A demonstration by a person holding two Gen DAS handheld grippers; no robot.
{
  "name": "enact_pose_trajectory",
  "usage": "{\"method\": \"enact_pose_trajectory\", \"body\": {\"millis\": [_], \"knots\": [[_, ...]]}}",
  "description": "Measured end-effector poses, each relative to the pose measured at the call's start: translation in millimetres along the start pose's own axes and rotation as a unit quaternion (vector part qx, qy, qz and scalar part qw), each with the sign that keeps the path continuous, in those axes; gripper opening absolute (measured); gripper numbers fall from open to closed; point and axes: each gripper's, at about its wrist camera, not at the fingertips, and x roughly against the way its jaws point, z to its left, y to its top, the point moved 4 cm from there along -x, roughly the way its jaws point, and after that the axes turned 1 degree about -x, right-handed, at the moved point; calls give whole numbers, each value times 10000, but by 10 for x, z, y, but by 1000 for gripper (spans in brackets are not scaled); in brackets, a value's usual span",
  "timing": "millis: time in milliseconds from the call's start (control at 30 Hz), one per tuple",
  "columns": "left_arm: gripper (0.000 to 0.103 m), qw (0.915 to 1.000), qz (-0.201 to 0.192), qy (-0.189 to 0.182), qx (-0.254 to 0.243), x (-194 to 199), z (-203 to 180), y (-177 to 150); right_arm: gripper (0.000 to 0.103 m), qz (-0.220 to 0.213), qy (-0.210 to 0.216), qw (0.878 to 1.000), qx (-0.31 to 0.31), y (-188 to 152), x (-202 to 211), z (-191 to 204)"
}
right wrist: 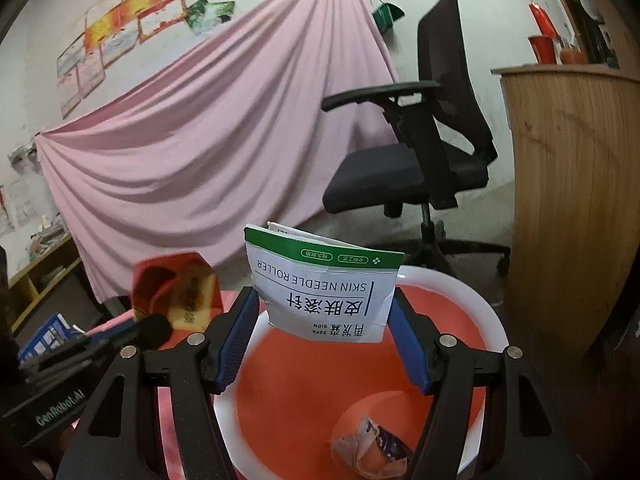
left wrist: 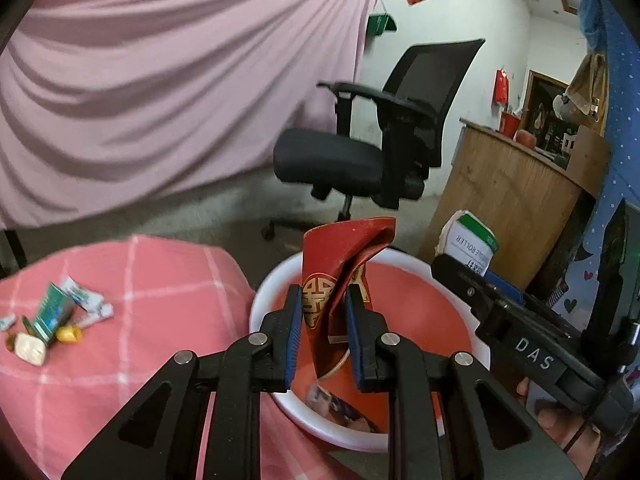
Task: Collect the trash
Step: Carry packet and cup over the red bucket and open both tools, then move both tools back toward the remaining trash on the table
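My left gripper is shut on a crumpled red and gold packet and holds it over the red bin with a white rim. My right gripper is shut on a white and green "skin needle roller" box, held over the same bin. That box also shows in the left wrist view, and the red packet shows blurred in the right wrist view. A wrapper lies at the bin's bottom. More trash lies on the pink checked cloth.
A black office chair stands behind the bin. A wooden counter is at the right. A pink sheet hangs at the back. Shelves with clutter are at the far left.
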Motion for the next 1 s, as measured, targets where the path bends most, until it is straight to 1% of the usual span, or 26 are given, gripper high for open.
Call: {"method": "enact_pose_trajectory", "body": {"millis": [200,300,333,367,400,500,567,700,767,800,833,900,967,1000], "knots": [[18,9994,298,-19,193,-23,101,-75,67,171,-93,9997,-161,-24,-30,-89],[19,9990,355,-2,260,-18,154,-92,68,206,-110,9995,-190,-25,-39,-106],[21,9989,362,11,282,-12,171,-81,69,206,-107,9995,-192,-23,-37,-104],[26,9989,357,14,301,-4,184,-84,69,205,-108,9996,-189,-16,-39,-100],[27,9989,338,6,336,9,198,-76,70,202,-117,9996,-173,-15,-34,-93],[27,9988,297,27,400,47,247,-78,74,192,-111,9996,-158,-11,-28,-75],[27,9988,222,70,436,95,286,-60,74,146,-90,9997,-150,6,-25,-61],[29,9983,-57,238,534,267,417,-1,81,-120,-4,9998,-132,78,40,23],[38,9975,-231,365,567,386,502,19,82,-262,54,9996,-82,117,74,100],[40,9968,-337,438,579,453,547,33,85,-389,89,9992,-27,142,107,166],[41,9960,-446,512,586,525,593,43,91,-468,108,9988,6,159,126,207],[46,9943,-601,654,587,632,666,53,99,-737,197,9970,103,186,193,342],[61,9912,-814,860,592,789,778,64,102,-974,304,9946,182,215,259,456],[65,9889,-949,966,613,877,841,66,103,-1147,376,9923,263,228,305,545]]}}
